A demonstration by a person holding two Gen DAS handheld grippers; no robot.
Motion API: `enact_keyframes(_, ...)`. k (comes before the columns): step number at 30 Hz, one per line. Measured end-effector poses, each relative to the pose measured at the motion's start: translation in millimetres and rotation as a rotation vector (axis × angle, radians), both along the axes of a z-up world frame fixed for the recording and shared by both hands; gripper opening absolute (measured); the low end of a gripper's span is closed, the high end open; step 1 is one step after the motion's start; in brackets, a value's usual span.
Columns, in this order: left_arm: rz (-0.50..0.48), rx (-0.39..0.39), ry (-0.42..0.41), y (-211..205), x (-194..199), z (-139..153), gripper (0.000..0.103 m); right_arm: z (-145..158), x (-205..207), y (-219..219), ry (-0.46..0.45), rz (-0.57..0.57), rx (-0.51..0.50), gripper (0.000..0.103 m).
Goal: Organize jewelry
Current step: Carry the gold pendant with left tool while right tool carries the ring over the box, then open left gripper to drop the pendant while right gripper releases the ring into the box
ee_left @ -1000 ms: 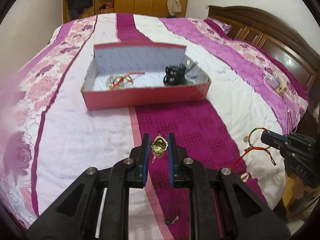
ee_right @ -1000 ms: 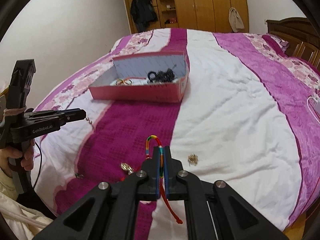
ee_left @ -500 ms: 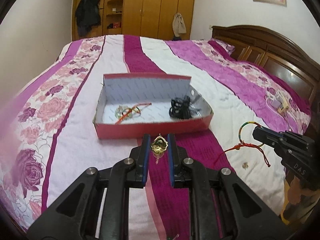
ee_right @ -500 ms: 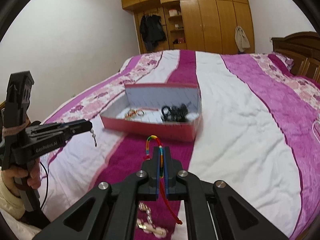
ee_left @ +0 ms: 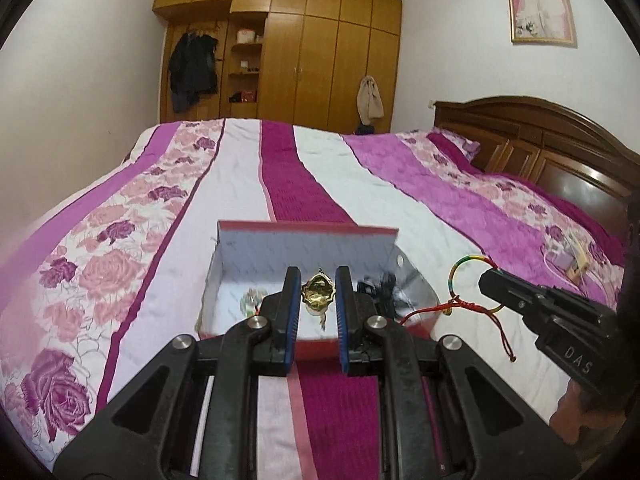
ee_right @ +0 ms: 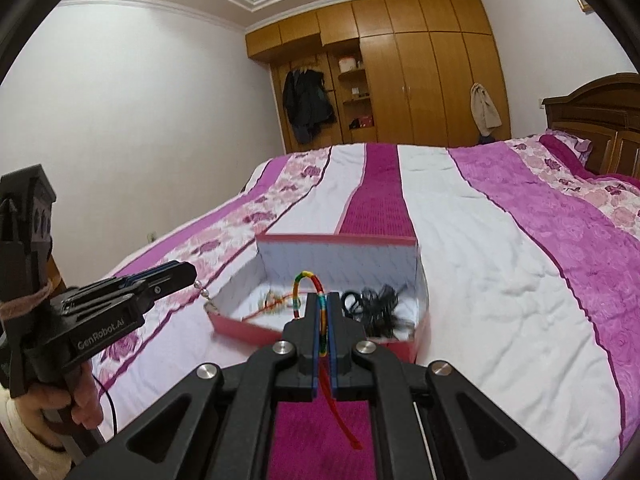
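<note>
Between my left gripper's blue pads sits the gold pendant, pinched narrow. Right gripper is clamped tight on the rainbow-thread bracelet, red cord hanging below. Both have come up off the quilt and forward since a second ago; the pieces that lay on the bedspread then are now carried. Just ahead, the pink box fills my view, holding a red-corded trinket and black tangle. My read: transport nearly done, release over the box comes next. Beyond, wardrobe.
</note>
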State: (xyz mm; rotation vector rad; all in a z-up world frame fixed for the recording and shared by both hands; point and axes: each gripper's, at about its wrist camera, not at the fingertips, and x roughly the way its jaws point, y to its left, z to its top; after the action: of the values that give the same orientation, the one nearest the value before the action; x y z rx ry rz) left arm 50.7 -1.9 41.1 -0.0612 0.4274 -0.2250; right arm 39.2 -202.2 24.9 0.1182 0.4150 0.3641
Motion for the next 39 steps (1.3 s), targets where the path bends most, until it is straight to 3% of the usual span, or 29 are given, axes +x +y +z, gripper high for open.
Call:
enact_keyframes(21, 0.205, 0.042, -0.148, 0, 44, -17, 0.009, -16, 54, 17, -0.048, -0.105, -0.002, 0.004)
enact_keyframes(29, 0.242, 0.050, -0.124, 2, 63, -32, 0.009, -30, 73, 27, -0.036, -0.129, -0.044, 0.004)
enact_keyframes(39, 0.272, 0.071, -0.026, 1, 93, -58, 0.009, -51, 110, 30, 0.041, -0.160, -0.085, 0.005)
